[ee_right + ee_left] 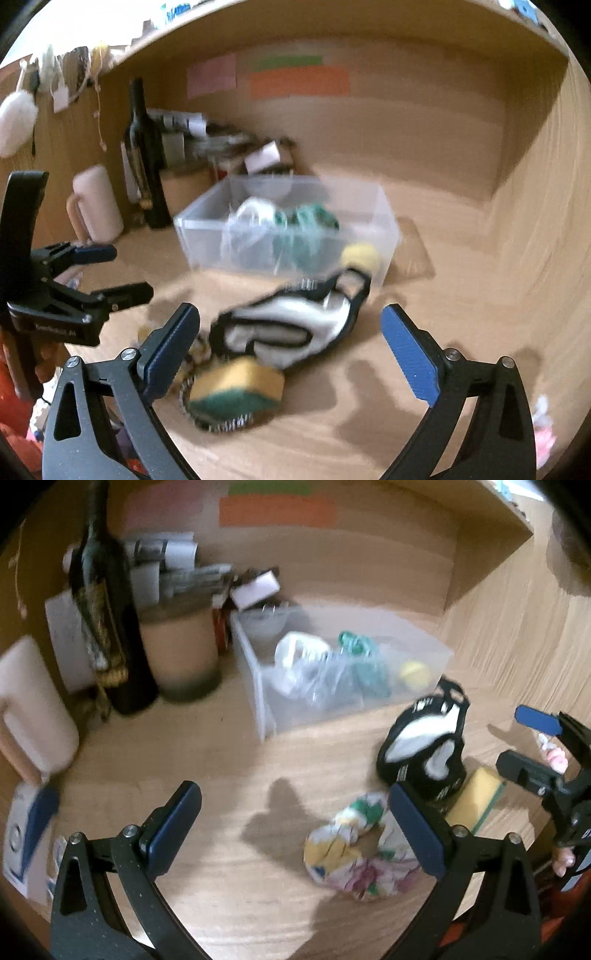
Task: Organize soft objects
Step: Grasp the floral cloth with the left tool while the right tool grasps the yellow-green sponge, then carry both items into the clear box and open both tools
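A clear plastic bin [436,653] [192,229] stands on the wooden desk and holds a green cloth [364,653] [310,225], crumpled clear plastic and a yellow ball [415,672] [360,254]. In front of it lie a black and white fabric piece [424,738] [291,325], a yellow and green sponge [476,799] [236,387] and a floral scrunchie [354,853]. My left gripper [295,827] [118,269] is open above the desk, left of the scrunchie. My right gripper [291,350] [524,738] is open, over the sponge and fabric piece.
A dark bottle [107,602] [144,155], a pink mug [33,709] [96,206], a beige canister [181,646] and rolled papers [166,557] crowd the back left. A blue and white box [26,834] lies at the left edge. Desk side wall stands at the right.
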A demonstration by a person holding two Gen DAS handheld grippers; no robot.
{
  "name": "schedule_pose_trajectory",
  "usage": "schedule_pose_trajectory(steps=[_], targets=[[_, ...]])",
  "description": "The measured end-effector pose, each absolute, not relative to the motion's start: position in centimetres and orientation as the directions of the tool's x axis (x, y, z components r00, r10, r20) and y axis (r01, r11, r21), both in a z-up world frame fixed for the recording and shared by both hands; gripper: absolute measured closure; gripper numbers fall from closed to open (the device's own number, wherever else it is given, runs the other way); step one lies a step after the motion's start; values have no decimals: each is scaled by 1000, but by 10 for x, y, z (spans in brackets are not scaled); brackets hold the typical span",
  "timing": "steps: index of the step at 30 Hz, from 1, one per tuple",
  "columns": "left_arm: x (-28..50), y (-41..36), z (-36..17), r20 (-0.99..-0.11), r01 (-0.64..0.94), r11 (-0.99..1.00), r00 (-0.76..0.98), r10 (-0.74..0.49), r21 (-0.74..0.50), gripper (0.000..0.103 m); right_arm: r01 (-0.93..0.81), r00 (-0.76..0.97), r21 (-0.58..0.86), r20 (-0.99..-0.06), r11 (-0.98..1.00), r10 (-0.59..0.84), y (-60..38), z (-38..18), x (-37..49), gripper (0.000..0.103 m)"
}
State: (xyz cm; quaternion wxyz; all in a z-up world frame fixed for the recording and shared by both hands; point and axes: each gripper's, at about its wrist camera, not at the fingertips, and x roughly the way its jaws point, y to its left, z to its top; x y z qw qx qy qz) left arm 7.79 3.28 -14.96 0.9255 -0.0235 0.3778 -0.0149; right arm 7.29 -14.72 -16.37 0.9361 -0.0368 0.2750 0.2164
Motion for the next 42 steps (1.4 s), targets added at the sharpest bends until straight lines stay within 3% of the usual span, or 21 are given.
schedule_pose_trajectory(steps=[5, 8, 11, 18, 20, 24, 30, 42], targets=[[70, 34, -172, -724, -8, 998, 689, -42, -65, 4, -421, 713, 66, -592, 905, 375, -142, -190, 71, 7], [69, 31, -180, -739, 17, 998, 671, -60, -66, 19, -429, 676, 110, -620, 897, 399, -143, -198, 73, 21], [69, 27, -185, -742, 35, 997, 666, -73, -67, 24, -425, 661, 154, -620, 892, 422, -146, -202, 71, 30], [72, 20, -190, -744, 82, 994, 659, -111, -75, 56, -461, 598, 264, -613, 847, 516, -151, -204, 72, 62], [72, 18, -189, -745, 99, 991, 654, -130, -86, 70, -463, 600, 260, -611, 847, 516, -149, -204, 70, 63], [73, 16, -187, -747, 110, 989, 649, -146, -98, 88, -463, 614, 243, -606, 853, 506, -147, -202, 68, 67], [72, 22, -172, -720, 91, 991, 681, -131, -95, 93, -452, 655, 224, -574, 864, 492, -155, -188, 68, 68], [83, 30, -111, -596, 79, 994, 796, -105, -69, 93, -424, 774, 174, -440, 889, 455, -174, -138, 77, 68]])
